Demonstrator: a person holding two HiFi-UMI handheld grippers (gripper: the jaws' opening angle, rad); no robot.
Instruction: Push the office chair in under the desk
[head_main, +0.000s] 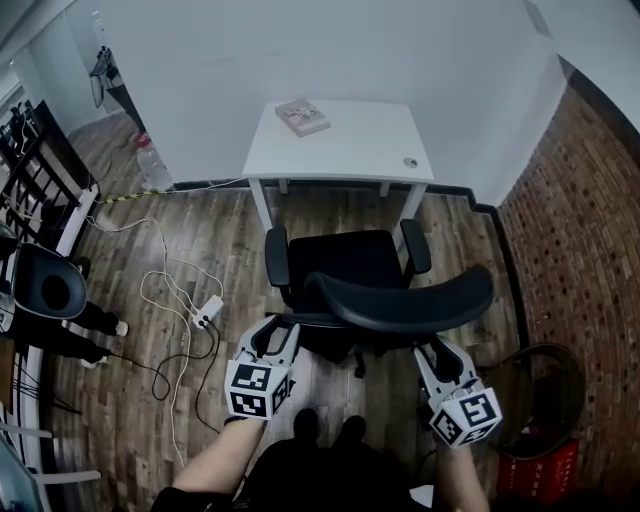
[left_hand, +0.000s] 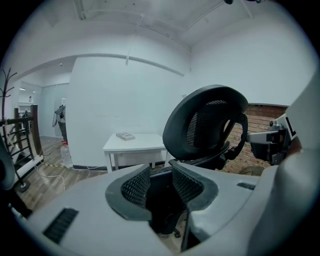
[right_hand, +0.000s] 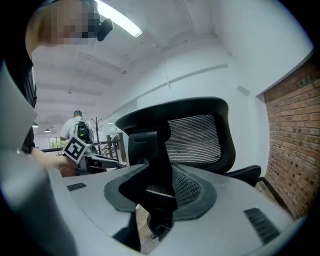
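- Chair (head_main: 350, 270) stands at worktop's (head_main: 350, 150) 6 o'clock.
- Left hand-held gripper (head_main: 275, 330): jaws apart, at chair's 8 o'clock.
- Right hand-held gripper (head_main: 437, 350): jaws apart, black chair bar (right_hand: 155, 165) between them.

base of the office chair (head_main: 345, 262) mostly under its seat, book (head_main: 302, 116) cover on the surface (head_main: 350, 150) too small for us to read, red crate (head_main: 532, 470) partly lost in the dark corner, one of the fingers (right_hand: 122, 192) on our right gripper (right_hand: 157, 192) partly behind the chair's post (right_hand: 150, 155)
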